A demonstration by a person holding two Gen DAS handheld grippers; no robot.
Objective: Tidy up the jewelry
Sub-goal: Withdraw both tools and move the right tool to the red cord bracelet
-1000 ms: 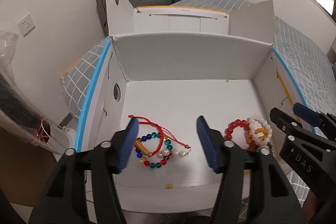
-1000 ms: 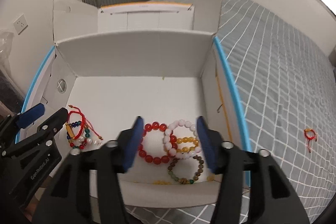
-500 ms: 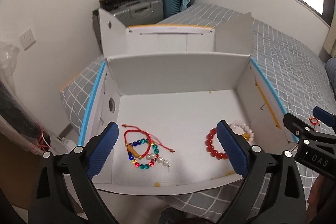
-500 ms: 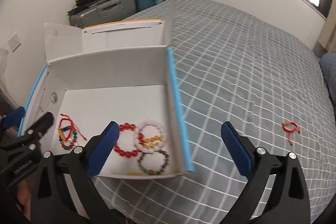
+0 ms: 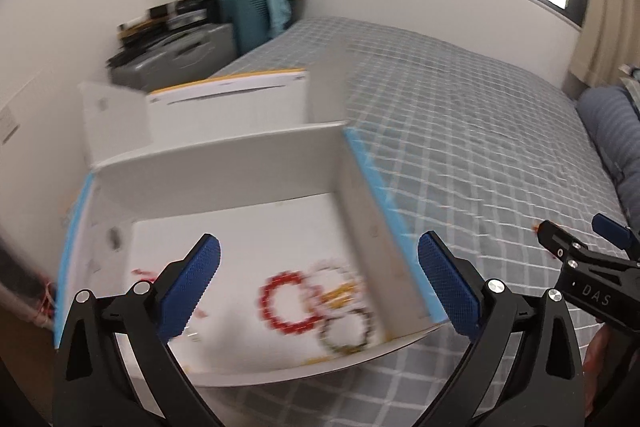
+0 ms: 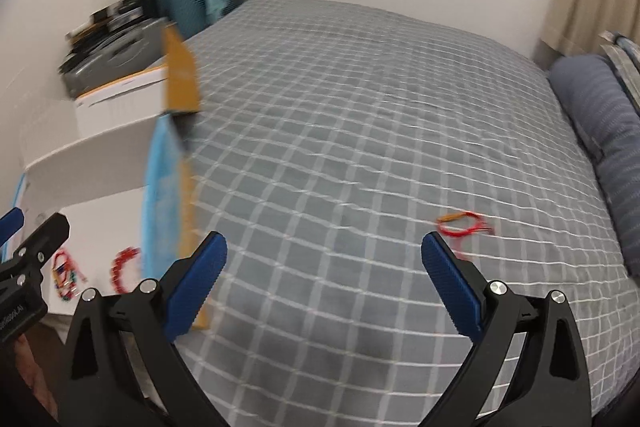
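Note:
A white cardboard box with blue-taped edges sits on the bed and holds several bead bracelets, among them a red bead bracelet and an olive one. My left gripper is open and empty, above the box's front right part. My right gripper is open and empty over the grey checked bedspread. A red string bracelet lies loose on the bedspread, just beyond the right fingertip. The box's edge shows at the left of the right wrist view.
The grey checked bedspread stretches to the right. A blue-grey pillow lies at the far right. Suitcases and clutter stand behind the box by the wall. The right gripper shows at the right edge of the left wrist view.
Both grippers have opened wide and swung to the right. The right one has left the box and now faces the bedspread with the red string bracelet.

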